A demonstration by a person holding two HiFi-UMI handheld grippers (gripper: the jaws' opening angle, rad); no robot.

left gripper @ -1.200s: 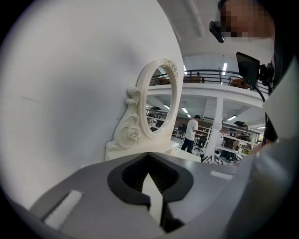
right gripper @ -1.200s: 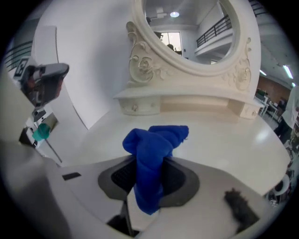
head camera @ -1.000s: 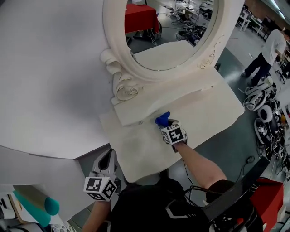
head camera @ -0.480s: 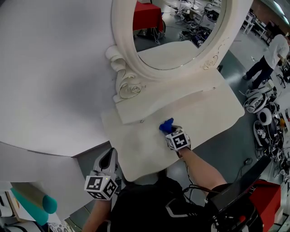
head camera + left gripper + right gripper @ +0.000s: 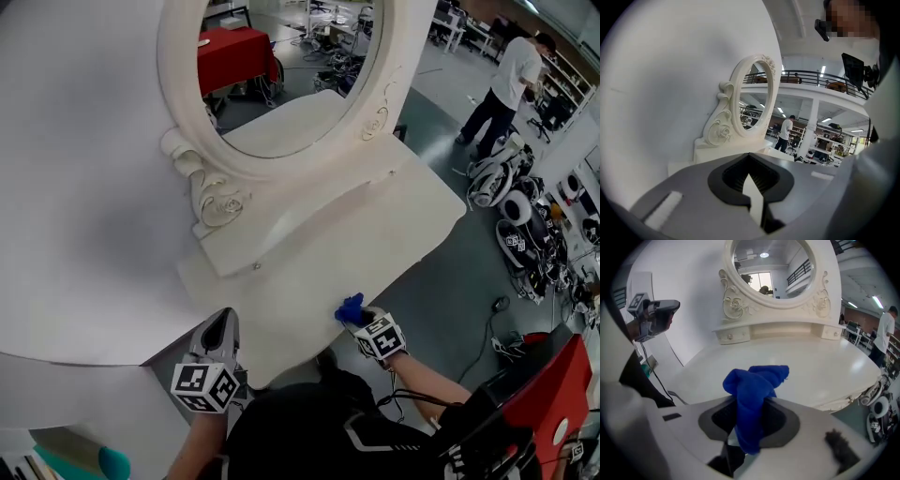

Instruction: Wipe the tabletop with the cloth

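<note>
In the head view, the blue cloth (image 5: 350, 308) is being pressed by the right tool (image 5: 359, 317) at the bench's (image 5: 375, 234) near edge. In the left gripper view, the left tool (image 5: 752, 187) is being carried with jaws together, empty. In the right gripper view, the cloth is being clamped; wiping seems under way, and the amount remaining cannot be judged.

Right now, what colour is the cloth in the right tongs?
The cloth is blue; right gripper view shows it best.

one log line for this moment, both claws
right claw: shut on blue cloth | blue cloth: at tabletop near edge | left claw: shut, empty
</note>
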